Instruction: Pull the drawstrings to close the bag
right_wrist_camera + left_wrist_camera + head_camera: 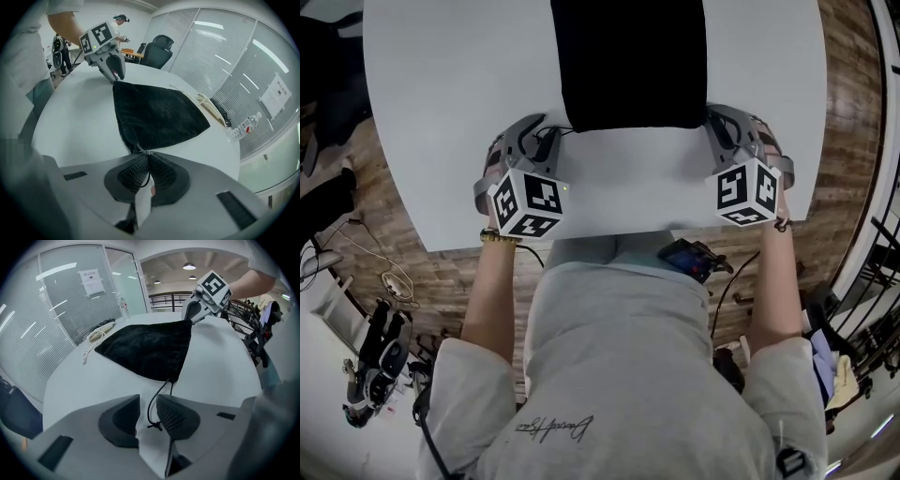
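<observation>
While two grippers sit at the bag's near corners, one cord lies loose and one is pinched.
Left gripper point(147, 411): at the bag's near left corner in the head view; jaws a narrow gap apart and clamping nothing. Left cord point(153, 401): black, running from the bag's corner down into that gap, with its knot point(154, 426) lying between the jaws. Bag point(633, 61): black, flat on the white table point(459, 112), spread between the two grippers, its near edge toward the person. Rope point(96, 336): pale, coiled on the table beyond the bag's far side. Bottle point(243, 126): clear, past the rope near the glass wall. Right gripper point(147, 171): at the near right corner, jaw tips pressed together on the right cord point(146, 178), just beside the bag's corner.
</observation>
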### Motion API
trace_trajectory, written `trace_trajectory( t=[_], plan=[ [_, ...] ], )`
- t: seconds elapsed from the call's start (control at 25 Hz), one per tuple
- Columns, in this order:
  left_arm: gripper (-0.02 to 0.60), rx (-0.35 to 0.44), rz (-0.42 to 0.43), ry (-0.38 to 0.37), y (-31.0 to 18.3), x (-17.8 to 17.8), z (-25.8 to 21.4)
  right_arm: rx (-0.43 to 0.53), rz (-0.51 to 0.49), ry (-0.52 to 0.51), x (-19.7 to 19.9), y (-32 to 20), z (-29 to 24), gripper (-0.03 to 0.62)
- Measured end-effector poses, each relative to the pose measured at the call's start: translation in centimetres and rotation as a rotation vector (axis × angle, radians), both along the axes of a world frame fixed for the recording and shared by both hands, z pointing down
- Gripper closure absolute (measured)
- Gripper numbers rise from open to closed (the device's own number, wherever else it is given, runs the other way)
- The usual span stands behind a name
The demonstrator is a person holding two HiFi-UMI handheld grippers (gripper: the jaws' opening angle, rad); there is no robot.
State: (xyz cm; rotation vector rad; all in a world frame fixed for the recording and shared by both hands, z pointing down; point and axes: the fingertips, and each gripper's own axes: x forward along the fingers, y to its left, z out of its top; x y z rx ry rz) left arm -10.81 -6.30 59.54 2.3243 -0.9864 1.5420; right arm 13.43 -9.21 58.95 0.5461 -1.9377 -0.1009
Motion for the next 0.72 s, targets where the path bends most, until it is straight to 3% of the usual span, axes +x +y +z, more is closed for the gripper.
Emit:
trace_trajectory(
  t=[0.08, 0.16, 0.2, 0.48, 0.72],
  plan=[
    [0.465, 0.013, -0.029, -0.001, -0.2, -0.4, -0.1, -0.002, 0.010, -0.006, -0.1, 0.1, 0.1, 0.569],
    [0.542, 0.043, -0.060, -0.015, -0.5, -0.9, -0.1, -0.004, 0.022, -0.014, -0.2, 0.2, 0.2, 0.569],
    [0.552, 0.051, -0.070, -0.021, -0.7, -1.1, 0.0, -0.004, 0.029, -0.020, -0.3, 0.2, 0.3, 0.569],
    [0.569, 0.108, -0.141, 0.011, -1.6, -0.1, -0.4, 0.023, 0.159, -0.050, 1.1, 0.5, 0.0, 0.569],
    [0.571, 0.216, -0.301, 0.101, -3.4, -1.7, -2.3, 0.067, 0.316, -0.095, 1.5, -0.6, -0.6, 0.569]
  ],
)
